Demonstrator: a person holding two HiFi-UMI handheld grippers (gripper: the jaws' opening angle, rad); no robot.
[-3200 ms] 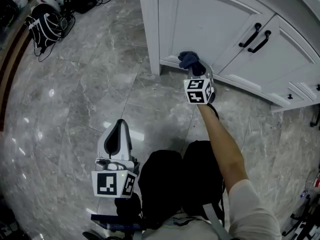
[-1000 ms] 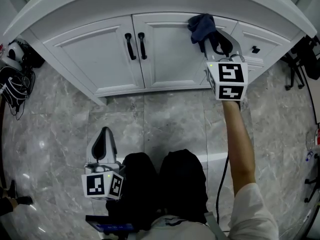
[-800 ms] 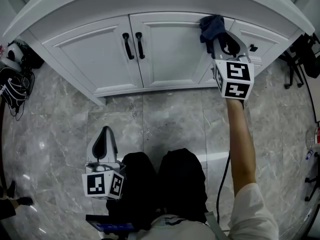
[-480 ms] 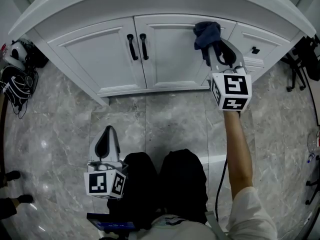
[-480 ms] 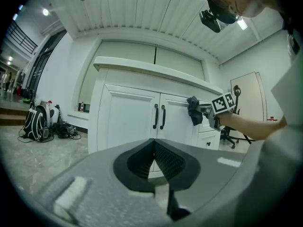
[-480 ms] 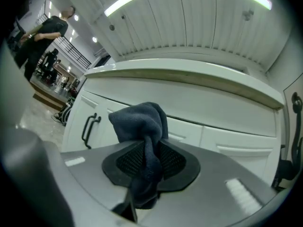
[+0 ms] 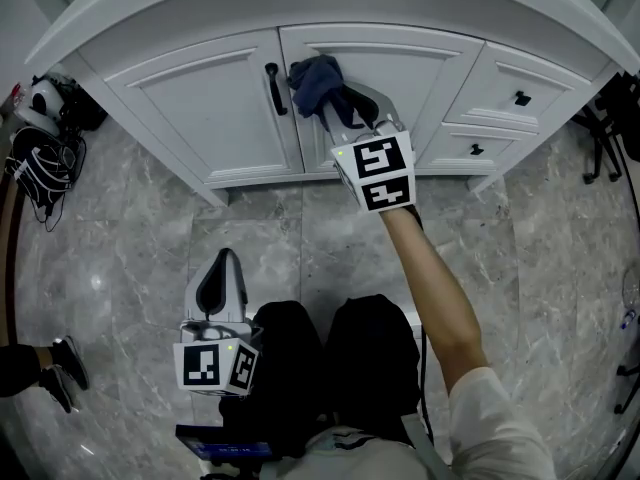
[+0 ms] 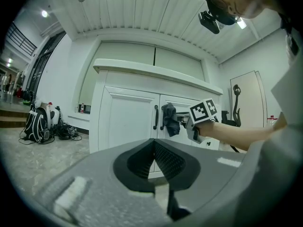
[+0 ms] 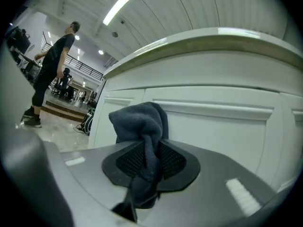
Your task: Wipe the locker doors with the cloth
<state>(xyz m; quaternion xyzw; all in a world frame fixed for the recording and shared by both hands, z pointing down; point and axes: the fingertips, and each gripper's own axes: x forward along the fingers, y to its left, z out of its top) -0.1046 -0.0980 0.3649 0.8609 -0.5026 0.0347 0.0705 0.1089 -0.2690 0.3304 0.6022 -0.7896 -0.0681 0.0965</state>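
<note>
Currently the right gripper (image 9: 149, 162) has both pads clamped on a dark blue cloth (image 9: 141, 119). A twisted fold runs down between them, and the bunched remainder stands out beyond the tips. The left gripper (image 8: 154, 156) has its jaws together with nothing between them.

Cloth position, head view: against the upper part of the right locker door (image 7: 420, 63), at the centre seam. One black handle (image 7: 272, 88) shows just beside it. We cannot see the second handle, which is probably behind the cloth. Neither gripper is on the left locker door (image 7: 190, 98).

Progress: no streaks or damp marks show on the white paint, so we cannot tell which areas are done. We judge the wiping to be mid-course, with the lower panels and the left locker door possibly left.

Pose: the right arm (image 7: 430, 288) reaches forward, its gripper roughly level and facing the door. The left gripper sits low beside the person's legs, above the marble floor (image 7: 120, 218), idle and pointing toward the cabinet.
</note>
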